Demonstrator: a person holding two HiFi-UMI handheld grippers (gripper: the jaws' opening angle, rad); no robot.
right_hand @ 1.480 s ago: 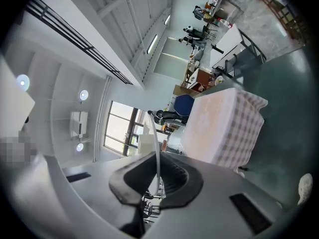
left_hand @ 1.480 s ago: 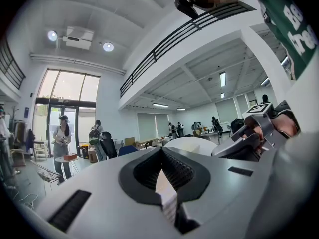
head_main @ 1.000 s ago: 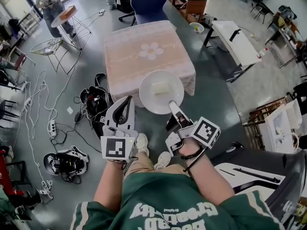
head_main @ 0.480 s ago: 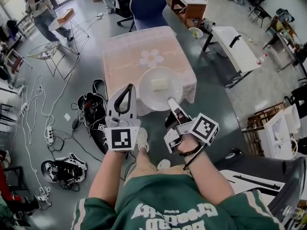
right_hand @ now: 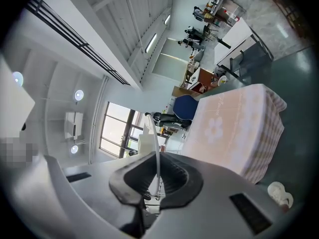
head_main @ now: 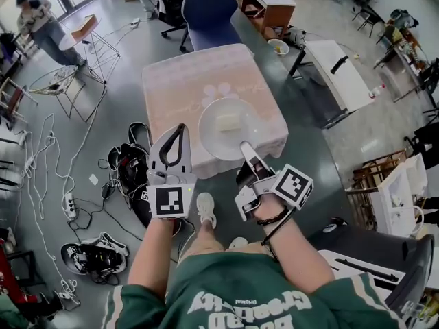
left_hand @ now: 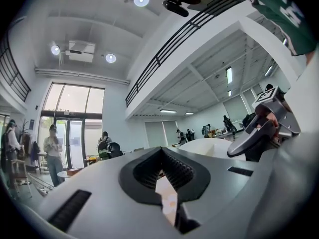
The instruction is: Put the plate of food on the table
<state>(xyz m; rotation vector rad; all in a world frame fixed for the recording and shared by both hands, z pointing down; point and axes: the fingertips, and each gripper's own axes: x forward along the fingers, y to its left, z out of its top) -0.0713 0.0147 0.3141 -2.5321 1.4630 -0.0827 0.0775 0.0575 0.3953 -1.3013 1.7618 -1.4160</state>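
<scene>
A white plate (head_main: 230,129) carries a pale block of food (head_main: 227,122). My right gripper (head_main: 245,148) is shut on the plate's near rim and holds it level over the front edge of the pink-clothed table (head_main: 192,81). In the right gripper view the rim (right_hand: 157,153) runs edge-on as a thin white line between the jaws of the right gripper (right_hand: 158,177), with the table (right_hand: 234,128) ahead. My left gripper (head_main: 177,130) hangs shut and empty just left of the plate. In the left gripper view its jaws meet, and the plate (left_hand: 209,146) shows to the right.
A blue chair (head_main: 209,9) stands behind the table. Bags and cables (head_main: 130,163) lie on the floor to the left of the table. A white desk (head_main: 339,64) stands to the right. A person (head_main: 41,22) and a wire side table (head_main: 86,29) are at far left.
The table has come closer beneath the plate, which now hangs over the table's front edge instead of short of it. Both grippers keep their hold and spacing.
</scene>
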